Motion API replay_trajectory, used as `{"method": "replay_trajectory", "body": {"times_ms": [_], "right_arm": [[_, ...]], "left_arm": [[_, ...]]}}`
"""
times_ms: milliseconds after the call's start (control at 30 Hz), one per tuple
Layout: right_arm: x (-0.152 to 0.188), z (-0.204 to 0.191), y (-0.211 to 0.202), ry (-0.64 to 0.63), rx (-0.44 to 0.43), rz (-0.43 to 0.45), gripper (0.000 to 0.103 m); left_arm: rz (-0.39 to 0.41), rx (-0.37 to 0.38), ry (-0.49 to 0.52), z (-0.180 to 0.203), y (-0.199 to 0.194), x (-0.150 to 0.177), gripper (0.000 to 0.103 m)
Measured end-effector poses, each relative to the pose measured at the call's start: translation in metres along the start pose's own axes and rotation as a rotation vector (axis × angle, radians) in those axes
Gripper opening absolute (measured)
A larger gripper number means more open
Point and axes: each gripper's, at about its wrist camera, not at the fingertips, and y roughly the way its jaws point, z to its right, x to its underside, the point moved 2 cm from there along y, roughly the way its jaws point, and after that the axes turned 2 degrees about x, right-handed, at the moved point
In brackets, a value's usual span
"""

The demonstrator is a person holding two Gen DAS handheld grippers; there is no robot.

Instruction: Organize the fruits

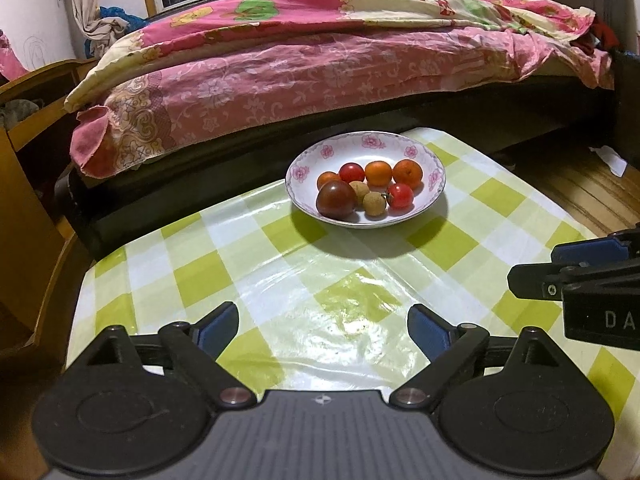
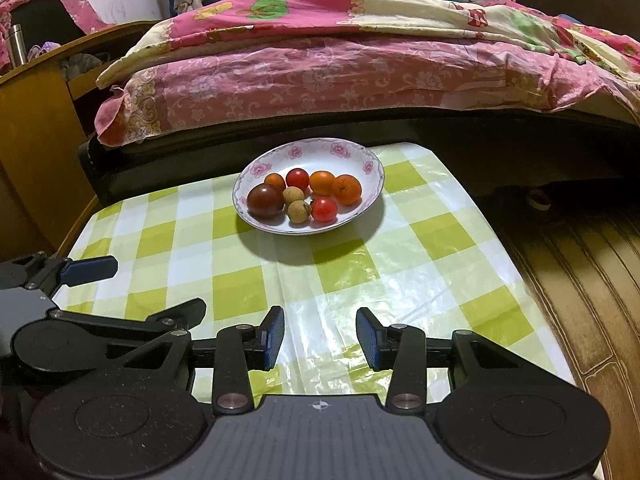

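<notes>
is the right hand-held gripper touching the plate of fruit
Apart. The right wrist view shows the open right hand-held gripper well short of the plate, with bare checked tablecloth between.

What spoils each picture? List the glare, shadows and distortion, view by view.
Left wrist view: white glare on the plastic tablecloth ahead of the left hand-held gripper; dark shadow under the plate; fisheye bends the bed. Right wrist view: milder glare, the same shadow, black vignette corners.

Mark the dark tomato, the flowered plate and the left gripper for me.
dark tomato (image 2: 265,200), right wrist view, middle of its rounded top.
flowered plate (image 2: 366,168), right wrist view, bare rim on the right.
left gripper (image 1: 323,328), left wrist view, midway between its open fingertips.
</notes>
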Motion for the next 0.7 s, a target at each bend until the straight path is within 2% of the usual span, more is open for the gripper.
{"method": "replay_trajectory", "body": {"times_ms": [700], "right_arm": [[0.017,-0.005,-0.017,0.001,-0.002,-0.002,0.037]], "left_arm": [[-0.004,-0.019,-0.003,0.002,-0.019,0.011,0.103]]}}
